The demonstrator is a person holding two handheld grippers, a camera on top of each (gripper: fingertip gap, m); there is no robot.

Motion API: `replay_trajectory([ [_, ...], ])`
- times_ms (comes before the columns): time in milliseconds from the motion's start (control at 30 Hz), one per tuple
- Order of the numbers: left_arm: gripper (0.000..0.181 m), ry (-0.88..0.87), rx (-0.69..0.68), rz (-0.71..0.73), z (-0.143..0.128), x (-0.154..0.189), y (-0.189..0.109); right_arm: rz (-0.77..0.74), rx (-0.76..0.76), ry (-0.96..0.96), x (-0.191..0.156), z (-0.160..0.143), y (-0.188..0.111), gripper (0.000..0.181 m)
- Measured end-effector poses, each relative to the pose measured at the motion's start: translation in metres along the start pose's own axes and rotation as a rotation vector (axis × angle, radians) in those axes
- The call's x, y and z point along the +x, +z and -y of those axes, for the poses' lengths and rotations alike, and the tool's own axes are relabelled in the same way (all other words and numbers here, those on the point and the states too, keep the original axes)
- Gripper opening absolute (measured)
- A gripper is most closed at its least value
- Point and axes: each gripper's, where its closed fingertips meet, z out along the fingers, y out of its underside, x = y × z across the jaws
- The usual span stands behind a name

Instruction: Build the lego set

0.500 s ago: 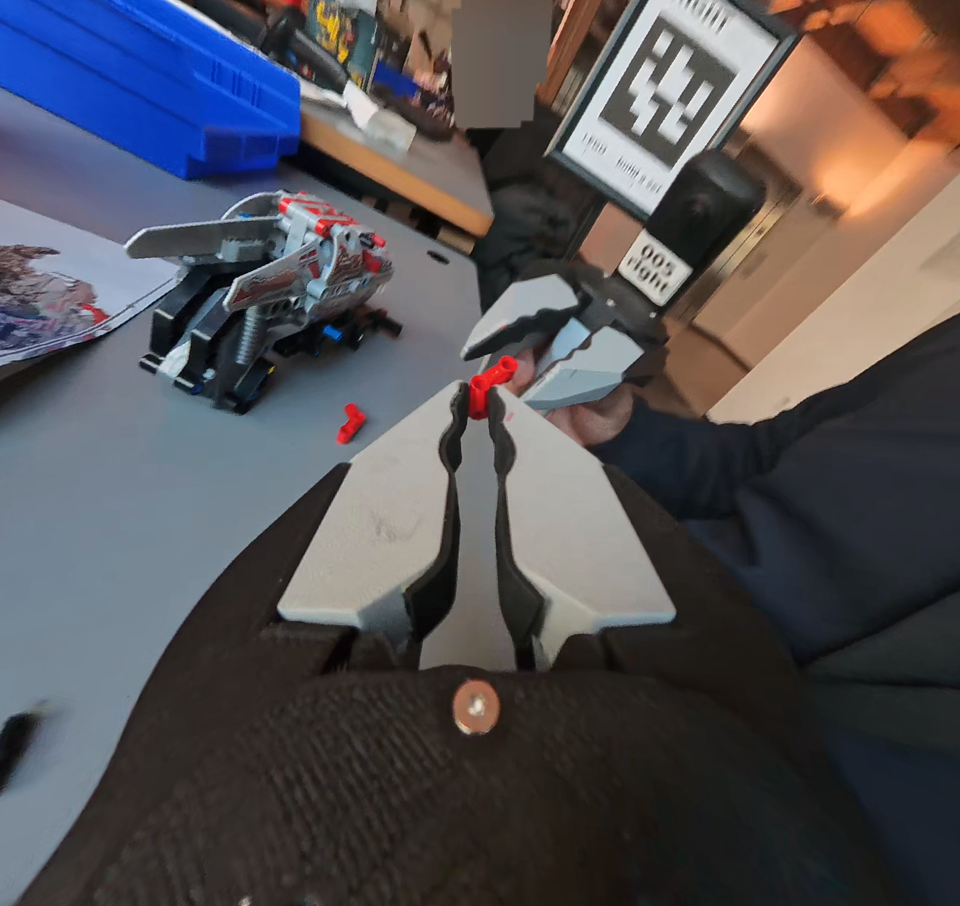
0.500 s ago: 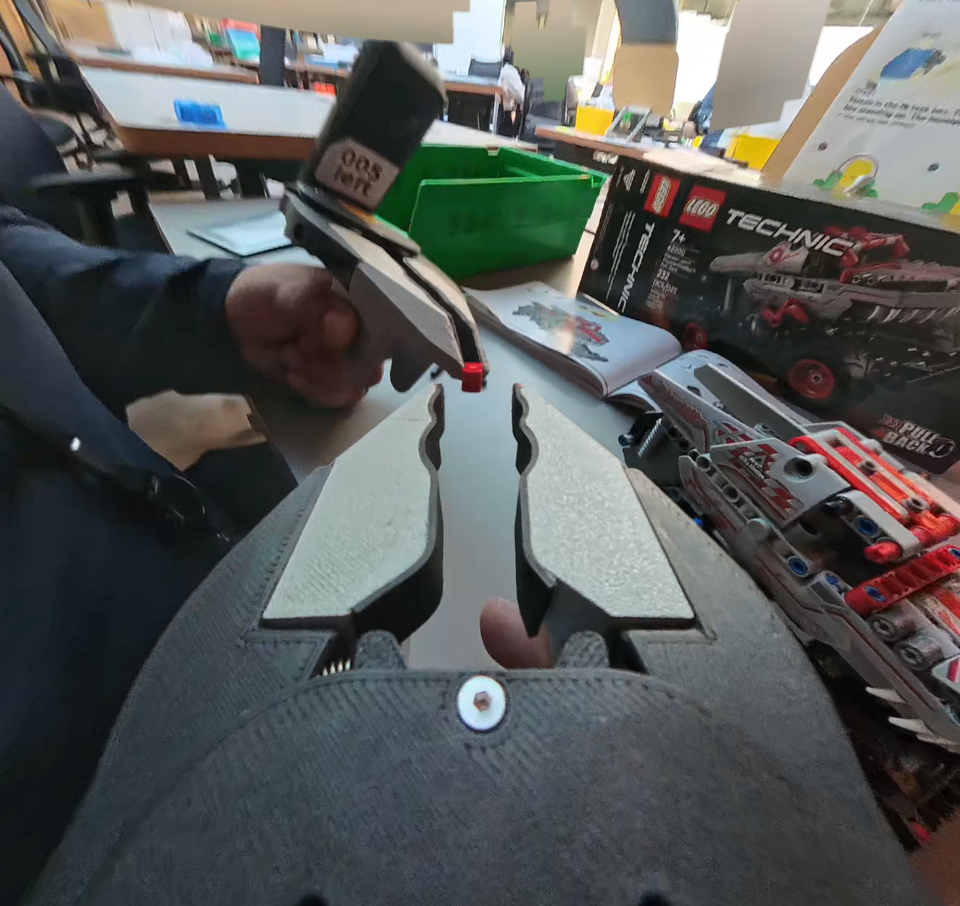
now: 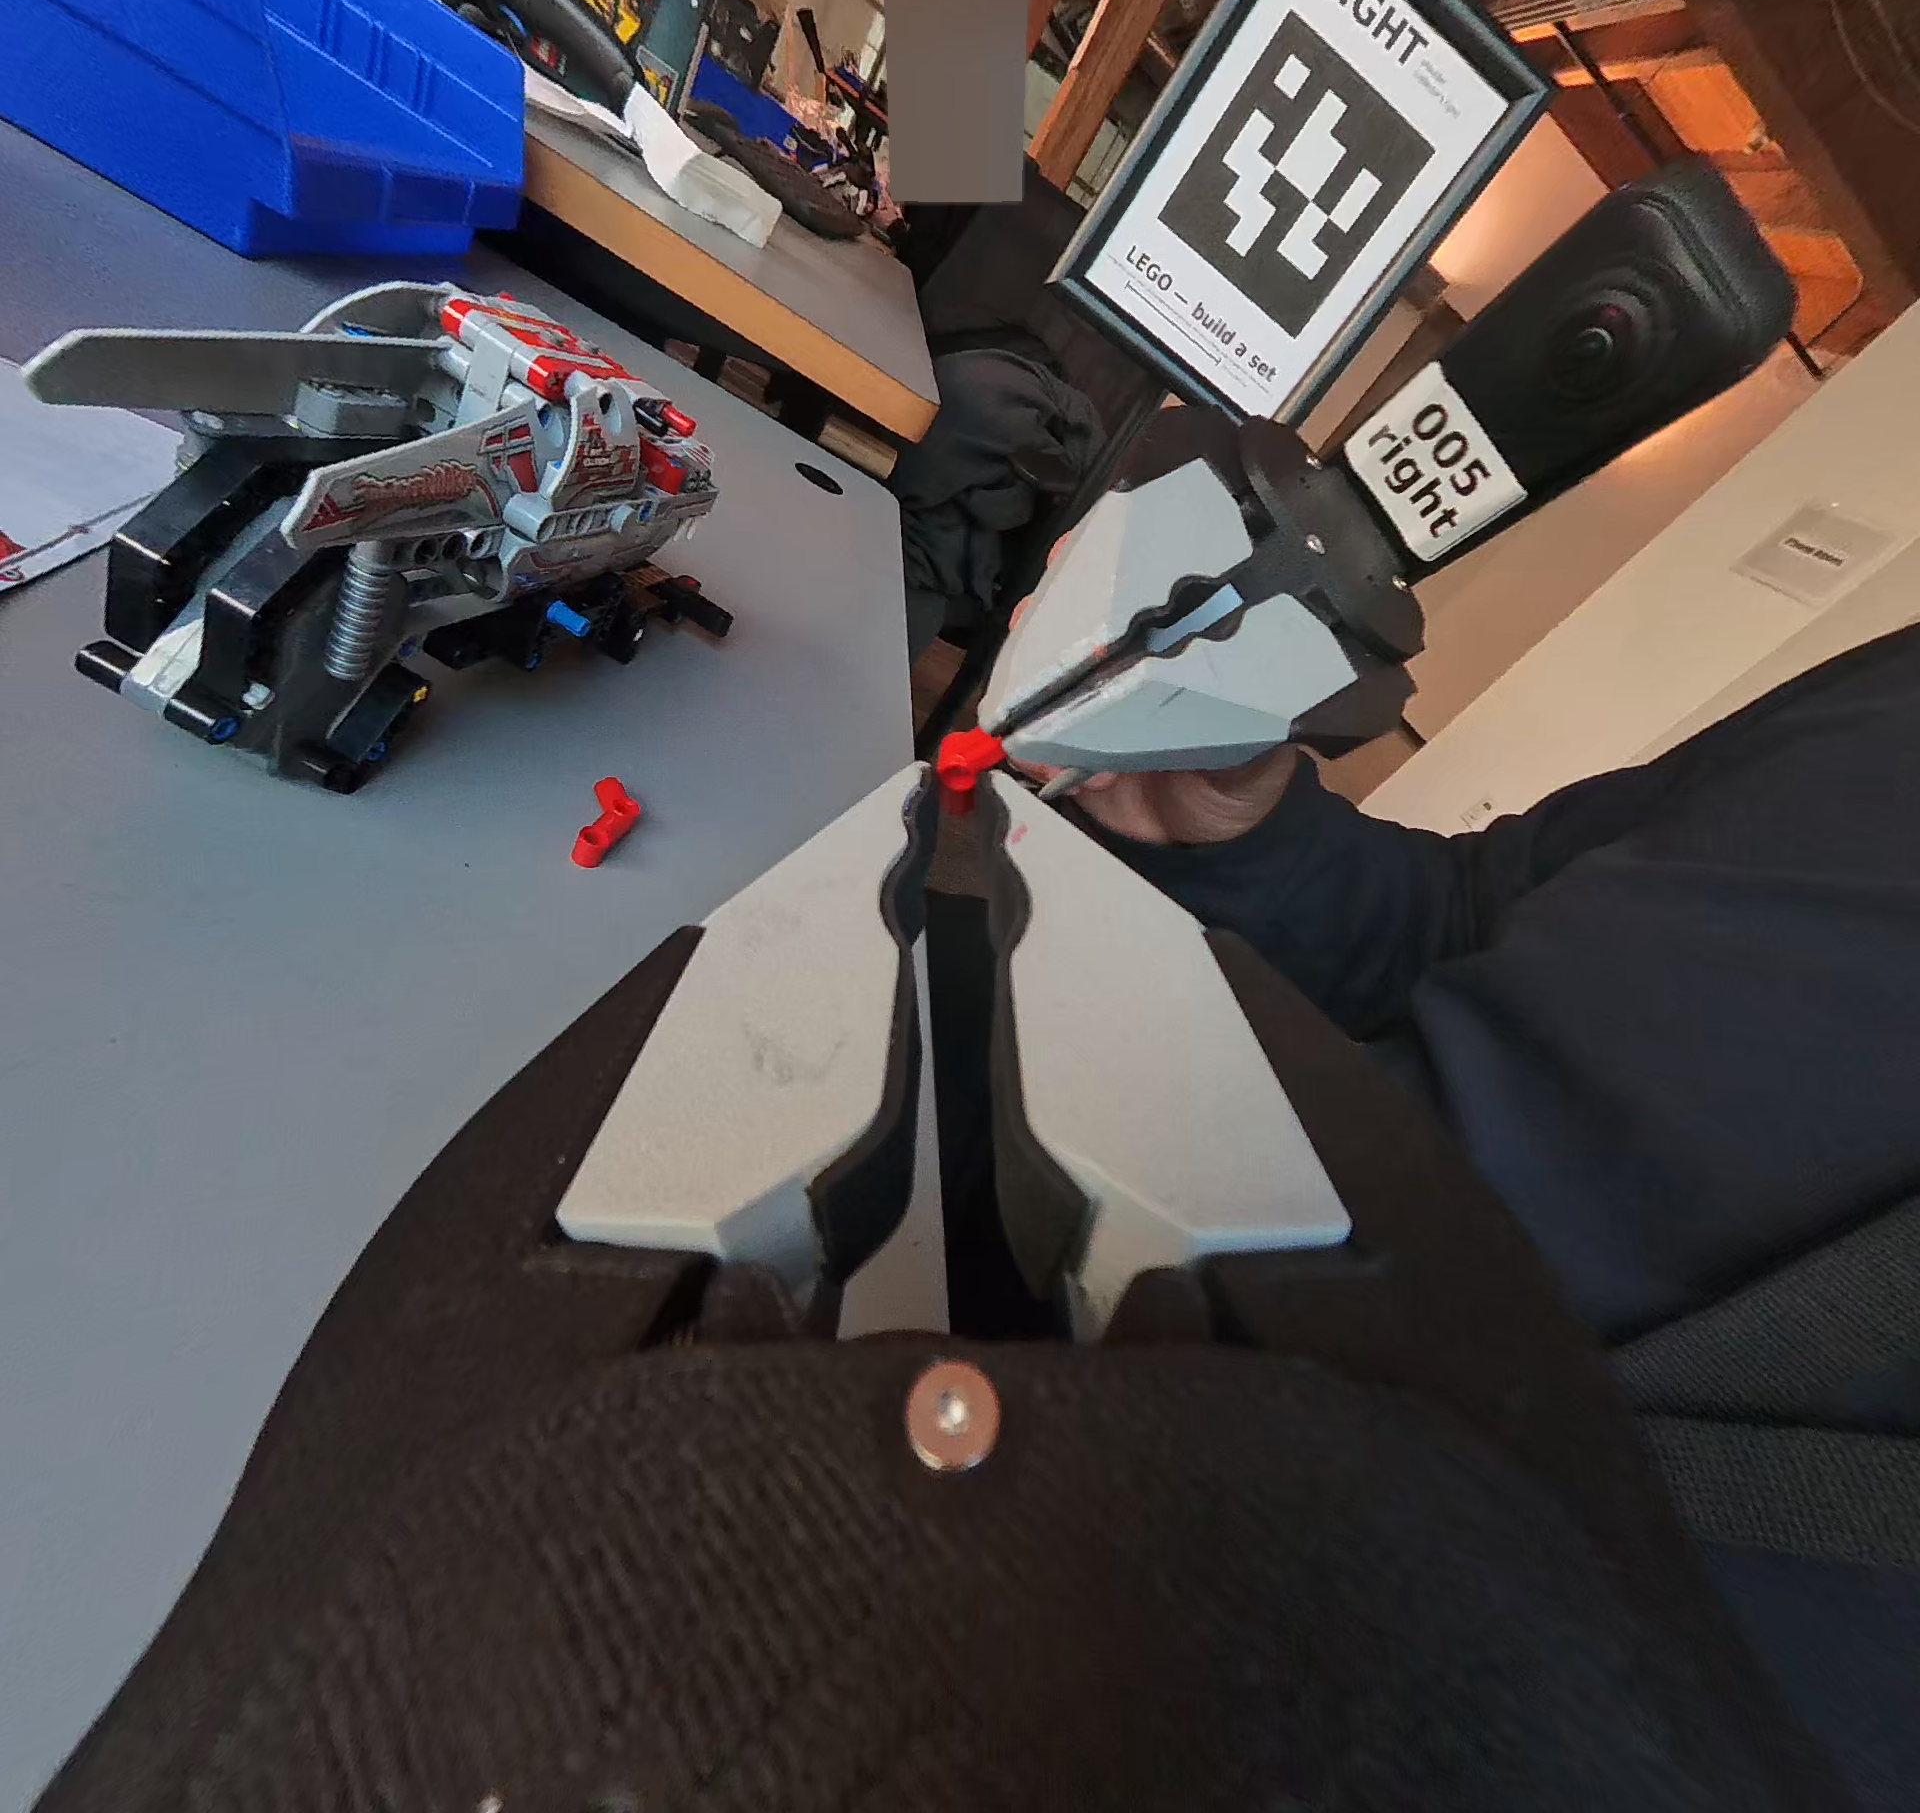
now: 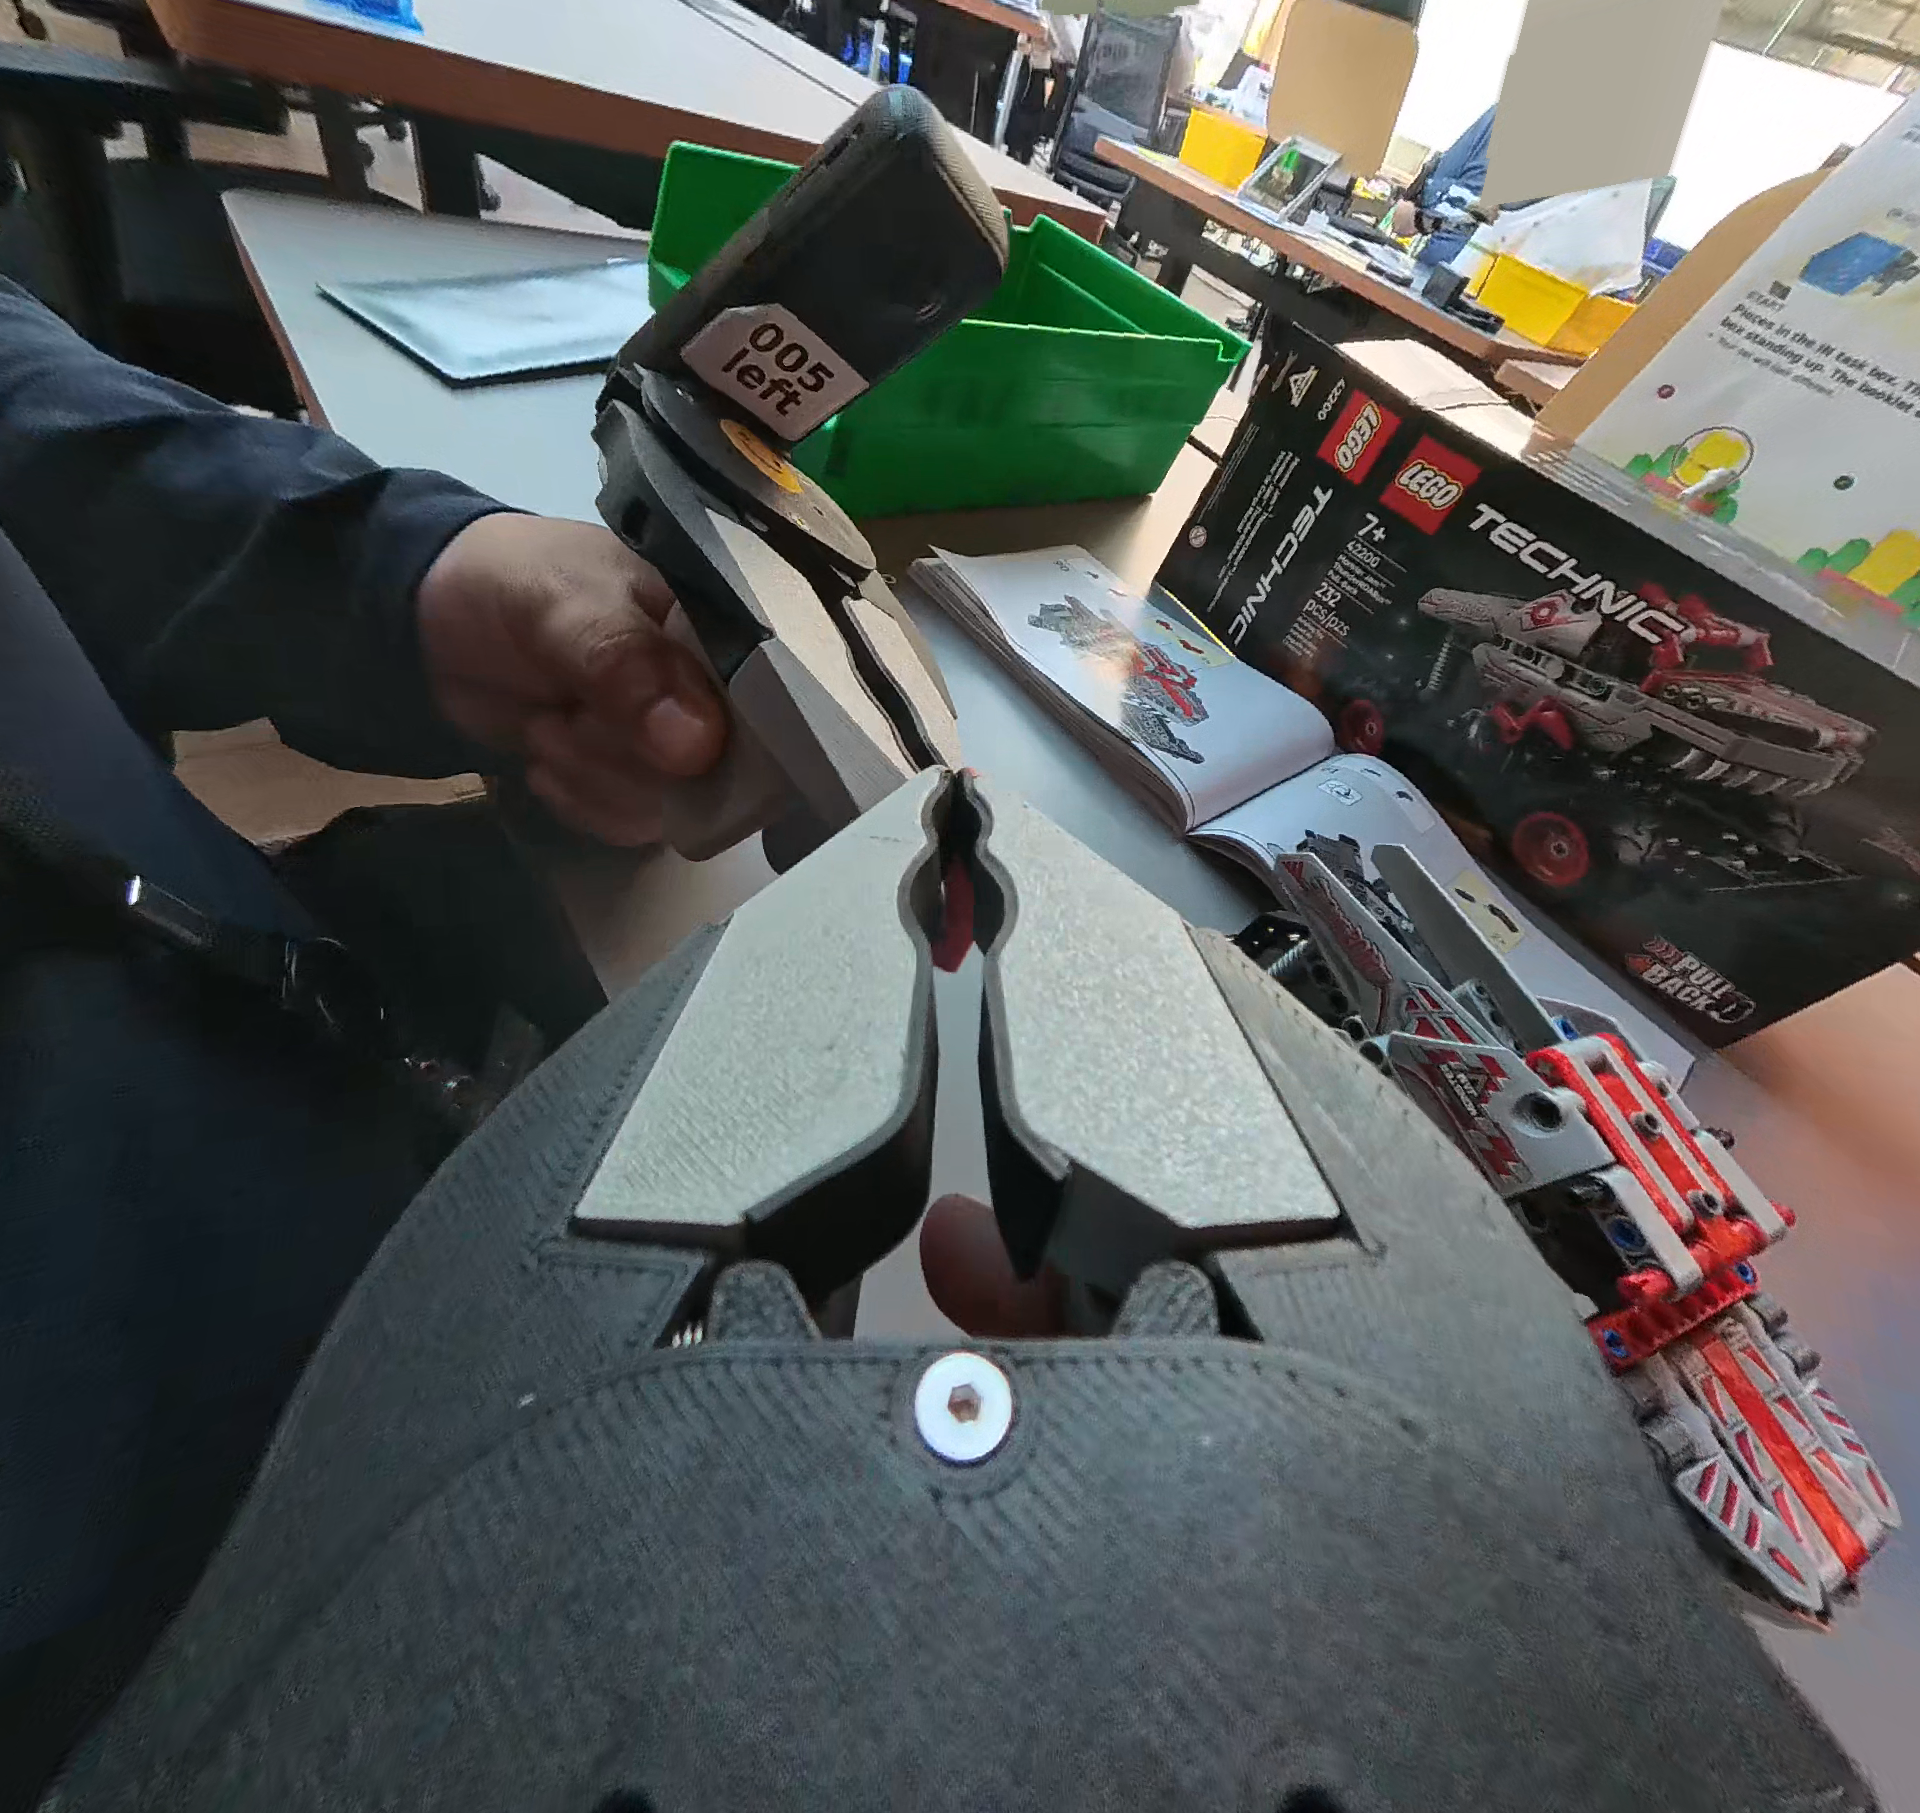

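The grey table (image 3: 260, 984) fills the left half of the left wrist view, with a blue bin (image 3: 239, 70) on it at the upper left. In the right wrist view a green bin (image 4: 1039, 392) stands at upper centre, and the black set box (image 4: 1558, 641) runs down the right side behind an open instruction booklet (image 4: 1143, 683). A framed marker card (image 3: 1299, 153) stands at the upper right of the left wrist view.

The part-built lego model (image 3: 395, 516), grey and black with red trim, sits on the table in the left middle of the left wrist view; in the right wrist view it lies at the lower right (image 4: 1558, 1140), just beside the right gripper's body and in front of the box.

The two grippers meet tip to tip off the table edge, above the person's dark-sleeved lap. The left gripper (image 3: 951, 807) has its jaws drawn nearly together, tips pinching the lower end of a small red lego piece (image 3: 964, 757). The right gripper (image 4: 956, 818), entering from the right centre in the left wrist view, is likewise closed down on the same piece; between its own fingers a strip of red shows (image 4: 956, 906). The left gripper's fingers block most of what lies past the tips there.

A second loose red connector (image 3: 605, 821) lies on the table below the model, near the left gripper's tips but apart from them.
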Motion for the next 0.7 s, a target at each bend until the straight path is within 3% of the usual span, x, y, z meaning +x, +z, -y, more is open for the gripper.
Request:
replay_trajectory([
  [300,0.004,-0.057,0.046,-0.041,0.007,-0.002,-0.006,0.015,0.042,0.092,0.006,-0.001,-0.007,0.01],
  [700,0.004,-0.081,0.028,-0.07,0.005,-0.001,-0.005,0.063,0.034,0.112,0.004,-0.007,-0.005,0.008],
])
